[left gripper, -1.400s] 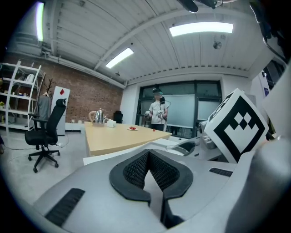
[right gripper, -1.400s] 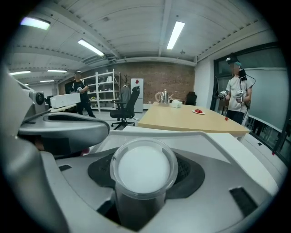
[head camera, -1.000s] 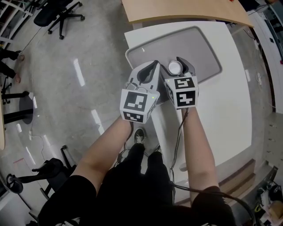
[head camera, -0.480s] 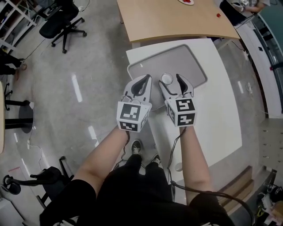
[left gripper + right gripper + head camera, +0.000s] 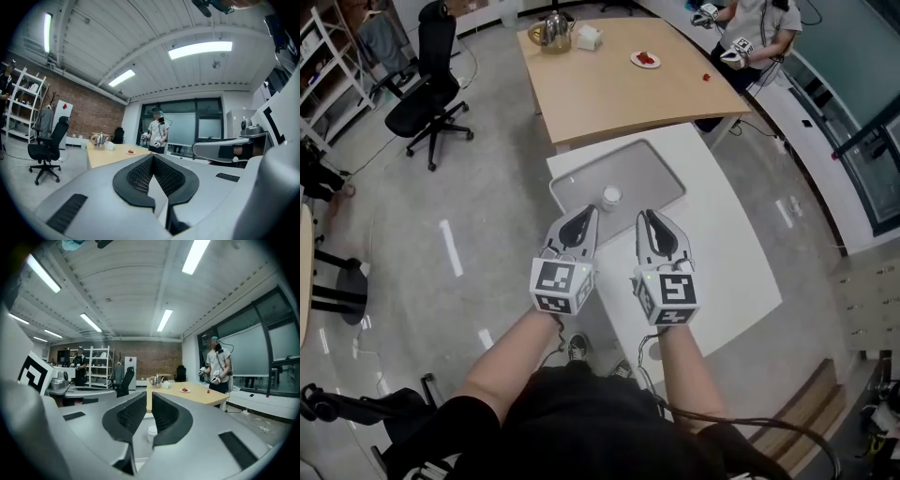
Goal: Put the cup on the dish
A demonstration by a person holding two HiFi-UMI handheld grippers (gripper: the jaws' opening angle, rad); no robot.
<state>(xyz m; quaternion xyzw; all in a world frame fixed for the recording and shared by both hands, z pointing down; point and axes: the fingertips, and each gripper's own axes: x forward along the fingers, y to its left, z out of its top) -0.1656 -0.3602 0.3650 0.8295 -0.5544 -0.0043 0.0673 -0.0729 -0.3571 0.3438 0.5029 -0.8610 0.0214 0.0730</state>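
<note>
A small white cup (image 5: 610,196) stands upright on the grey dish-like tray (image 5: 649,175) at the far end of the white table (image 5: 722,253). Both grippers hang in the air well short of it, side by side, pointing level. My left gripper (image 5: 584,218) is shut, its tips meeting (image 5: 152,158). My right gripper (image 5: 648,220) has just been closing and its jaws stand at a thin slit with nothing between them (image 5: 149,399). In the right gripper view the cup (image 5: 152,431) shows far off, below the slit.
Beyond the white table stands a wooden table (image 5: 619,89) with a teapot (image 5: 551,33) and a small plate (image 5: 645,59). A person (image 5: 759,23) stands at its far right corner. An office chair (image 5: 427,89) is on the floor to the left.
Both grippers rose and drew back from the tray. The right jaws, which stood open on either side of the cup, have closed empty, and the cup stays on the tray.
</note>
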